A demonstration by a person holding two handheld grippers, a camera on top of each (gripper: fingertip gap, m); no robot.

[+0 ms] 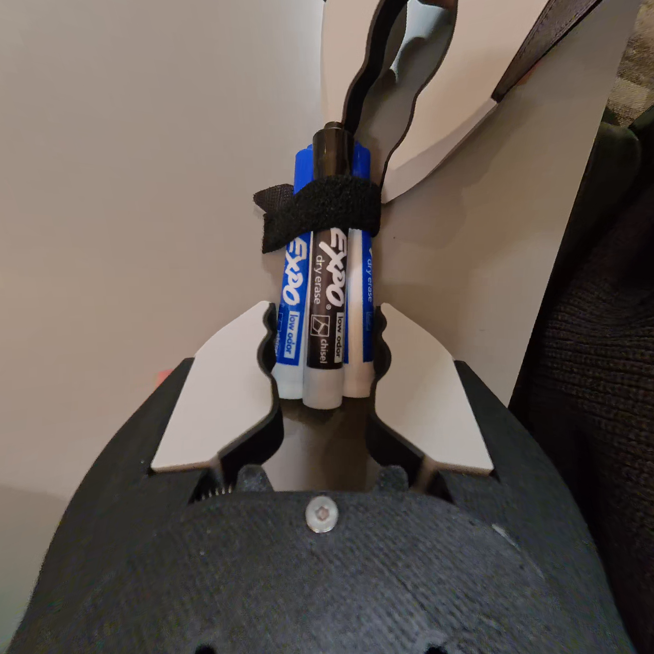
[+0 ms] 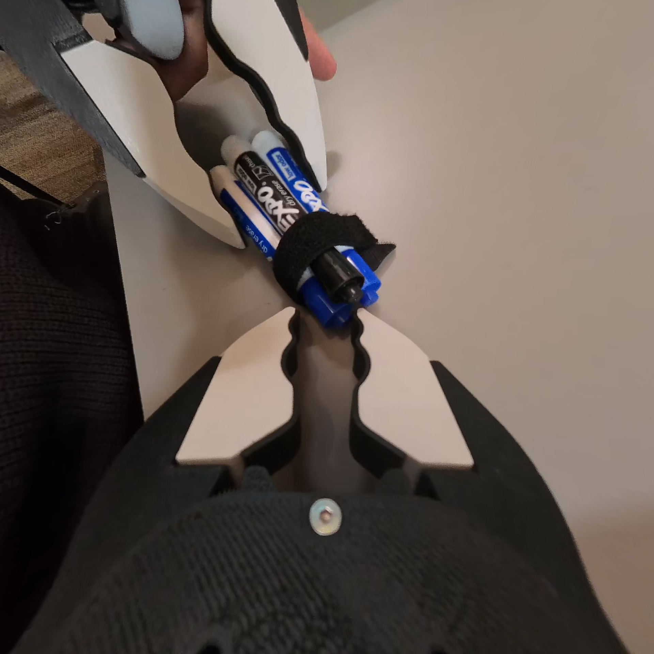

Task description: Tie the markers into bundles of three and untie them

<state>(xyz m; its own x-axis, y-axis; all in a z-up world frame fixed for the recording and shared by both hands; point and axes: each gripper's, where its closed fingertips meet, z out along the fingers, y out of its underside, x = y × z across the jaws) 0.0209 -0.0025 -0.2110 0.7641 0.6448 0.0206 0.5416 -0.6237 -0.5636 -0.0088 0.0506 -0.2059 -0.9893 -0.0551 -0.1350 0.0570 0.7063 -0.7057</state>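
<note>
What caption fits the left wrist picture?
Left gripper jaws clamp a strapped marker bundle; right gripper reaches its caps.

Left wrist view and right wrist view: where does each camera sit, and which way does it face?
Left wrist view: sits on the left tool, looks along its fingers at the marker bundle it grips; right tool opposite.
Right wrist view: sits on the right tool, faces the bundle's capped end; left tool and a hand beyond.
Shared: bundle, black strap, both tools, pale table.
</note>
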